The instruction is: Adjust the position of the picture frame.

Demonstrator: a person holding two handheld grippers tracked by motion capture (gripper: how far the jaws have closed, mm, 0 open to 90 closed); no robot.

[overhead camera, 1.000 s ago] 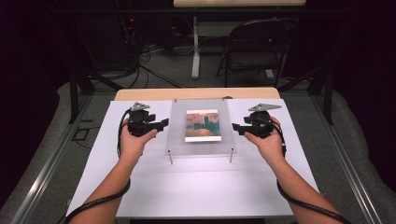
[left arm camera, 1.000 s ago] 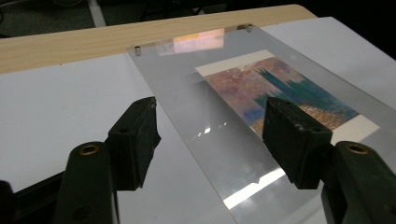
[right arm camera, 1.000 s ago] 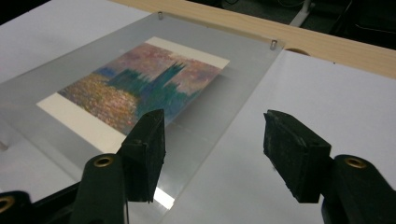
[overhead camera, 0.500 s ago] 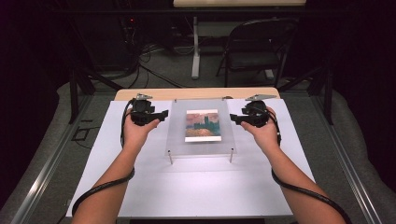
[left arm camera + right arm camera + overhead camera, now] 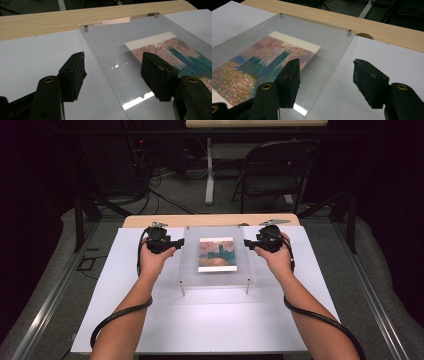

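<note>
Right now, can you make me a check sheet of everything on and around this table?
Surface: white sheet covering a light wooden table.
Job's things: clear acrylic frame plate on short metal standoff posts, holding a colourful painted picture.
Clutter: nothing seen.
Grippers: left black tongs open, jaws straddling the plate's edge, not pressing; right black tongs open, likewise straddling the opposite edge.
Cables: one black cable trails from the left tongs, another black cable from the right.
Surroundings: dark folding chair, white desk leg, floor cables behind.
</note>
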